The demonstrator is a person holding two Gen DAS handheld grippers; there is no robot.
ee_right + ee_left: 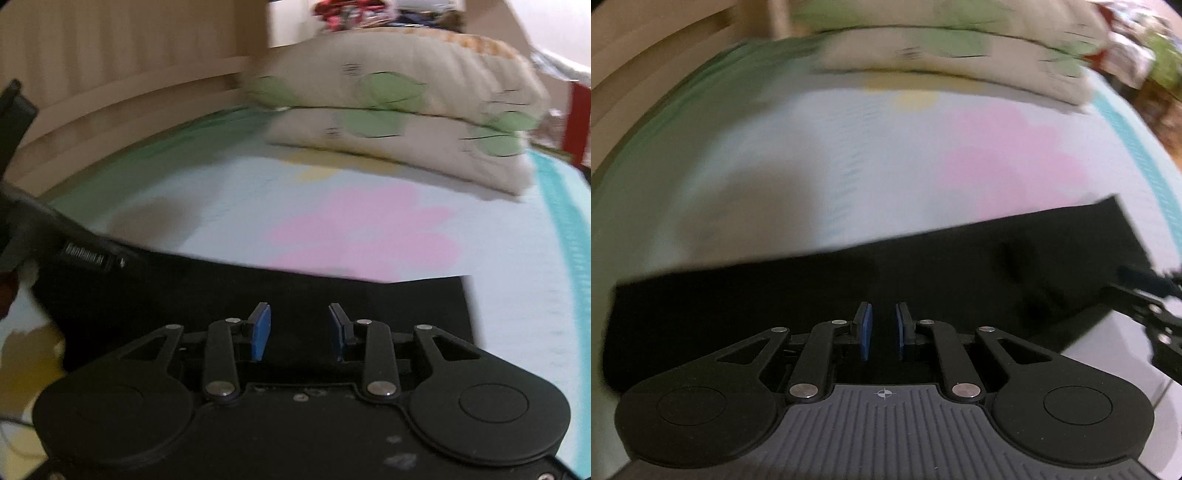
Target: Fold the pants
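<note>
Bed surface: pastel sheet (236, 206), light blue with a pink flower patch, a yellow patch and a teal stripe on the right edge. Wooden headboard (110, 74) behind it. 2 cream pillows (399, 122) with green leaf print stacked at the head; some small dark marks on them, too blurred to read. Both views motion-blurred.

Black pants (388, 306) lie flat across the sheet as a wide dark band, already looking folded into a rectangle with a square corner at the right; same band in the left view (738, 291).

Left gripper (884, 330): blue pads close together with a narrow gap, nothing visibly between them, hovering over the pants' near edge. Contact with the cloth unclear.

Right gripper (299, 332): jaws spread wide, empty, above the pants near the right corner.

Only marking visible: a small crosshair on the left gripper body. No containers in view.
</note>
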